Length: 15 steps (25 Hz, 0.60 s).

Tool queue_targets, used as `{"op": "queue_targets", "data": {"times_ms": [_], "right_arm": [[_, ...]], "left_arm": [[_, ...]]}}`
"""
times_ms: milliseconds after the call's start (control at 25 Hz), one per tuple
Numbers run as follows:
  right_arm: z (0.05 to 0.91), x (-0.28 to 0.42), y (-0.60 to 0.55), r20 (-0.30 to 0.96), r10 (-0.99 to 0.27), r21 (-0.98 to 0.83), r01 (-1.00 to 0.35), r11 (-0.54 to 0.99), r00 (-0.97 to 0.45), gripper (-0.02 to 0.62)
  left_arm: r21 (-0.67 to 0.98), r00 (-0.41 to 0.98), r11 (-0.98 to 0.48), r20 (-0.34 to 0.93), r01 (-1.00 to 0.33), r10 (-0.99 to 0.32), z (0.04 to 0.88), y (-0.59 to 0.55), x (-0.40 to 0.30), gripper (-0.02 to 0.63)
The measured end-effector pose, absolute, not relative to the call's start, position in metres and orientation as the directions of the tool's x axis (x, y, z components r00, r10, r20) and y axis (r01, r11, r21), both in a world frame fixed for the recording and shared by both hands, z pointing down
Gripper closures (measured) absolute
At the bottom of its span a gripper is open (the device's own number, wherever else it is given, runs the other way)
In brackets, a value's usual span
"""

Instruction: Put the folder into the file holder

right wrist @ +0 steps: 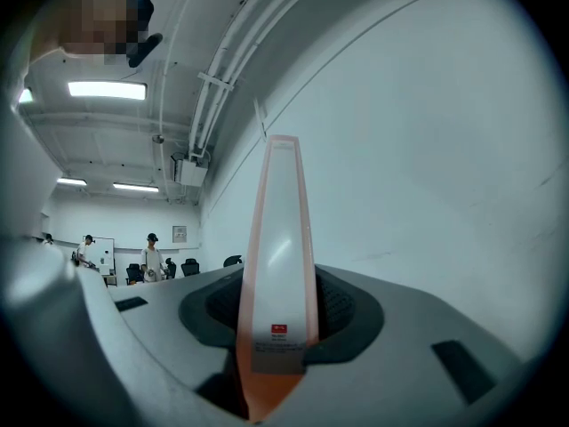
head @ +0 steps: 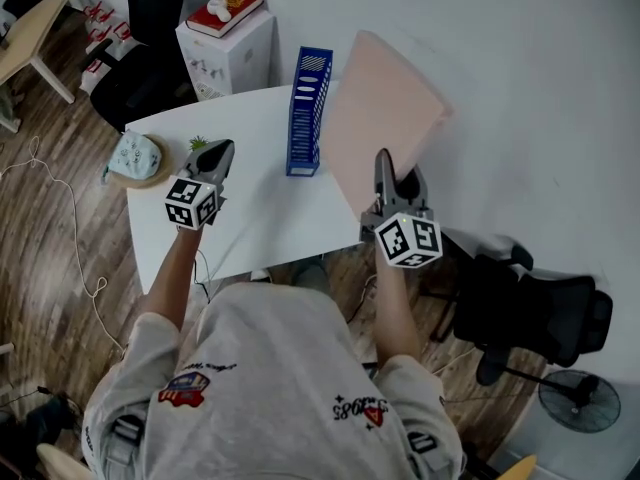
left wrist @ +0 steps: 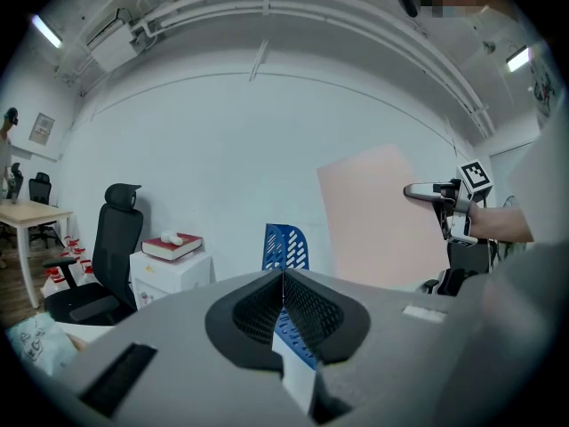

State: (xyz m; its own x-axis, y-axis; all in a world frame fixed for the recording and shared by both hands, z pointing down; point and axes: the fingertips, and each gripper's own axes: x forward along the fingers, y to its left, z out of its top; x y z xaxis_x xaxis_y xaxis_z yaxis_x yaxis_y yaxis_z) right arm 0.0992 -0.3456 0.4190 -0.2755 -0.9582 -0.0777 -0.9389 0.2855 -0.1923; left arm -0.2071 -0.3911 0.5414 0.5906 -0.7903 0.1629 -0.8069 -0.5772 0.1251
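A blue slotted file holder (head: 309, 110) stands upright at the far middle of the white table (head: 262, 220). A large pink folder (head: 385, 116) is held on edge just right of the holder, apart from it. My right gripper (head: 386, 163) is shut on the folder's near lower edge. In the right gripper view the folder's spine (right wrist: 279, 238) rises straight up between the jaws. My left gripper (head: 221, 150) hovers over the table left of the holder, shut with nothing in it. The left gripper view shows the holder (left wrist: 285, 247) beyond the closed jaws and the folder (left wrist: 378, 216) to the right.
A teal object on a round mat (head: 135, 158) and a small green plant (head: 198, 143) sit at the table's left. Behind stand a white cabinet with a red book (head: 228, 10) and a black chair (head: 150, 58). Another black chair (head: 530, 308) and a floor fan (head: 580, 400) are right.
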Motion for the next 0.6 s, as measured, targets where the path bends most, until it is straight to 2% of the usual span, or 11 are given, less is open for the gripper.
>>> {"op": "queue_targets", "data": {"times_ms": [240, 600], "right_arm": [[0.422, 0.071, -0.356, -0.082, -0.946, -0.206, -0.924, 0.323, -0.313, 0.433], [0.447, 0.028, -0.368, -0.048, -0.942, -0.101, -0.937, 0.335, -0.332, 0.431]], "left_arm": [[0.122, 0.551, -0.538, 0.161, -0.834, -0.819, 0.54, -0.376, -0.232, 0.6], [0.151, 0.454, -0.432, 0.172, -0.889, -0.874, 0.546, -0.346, -0.298, 0.6]]}}
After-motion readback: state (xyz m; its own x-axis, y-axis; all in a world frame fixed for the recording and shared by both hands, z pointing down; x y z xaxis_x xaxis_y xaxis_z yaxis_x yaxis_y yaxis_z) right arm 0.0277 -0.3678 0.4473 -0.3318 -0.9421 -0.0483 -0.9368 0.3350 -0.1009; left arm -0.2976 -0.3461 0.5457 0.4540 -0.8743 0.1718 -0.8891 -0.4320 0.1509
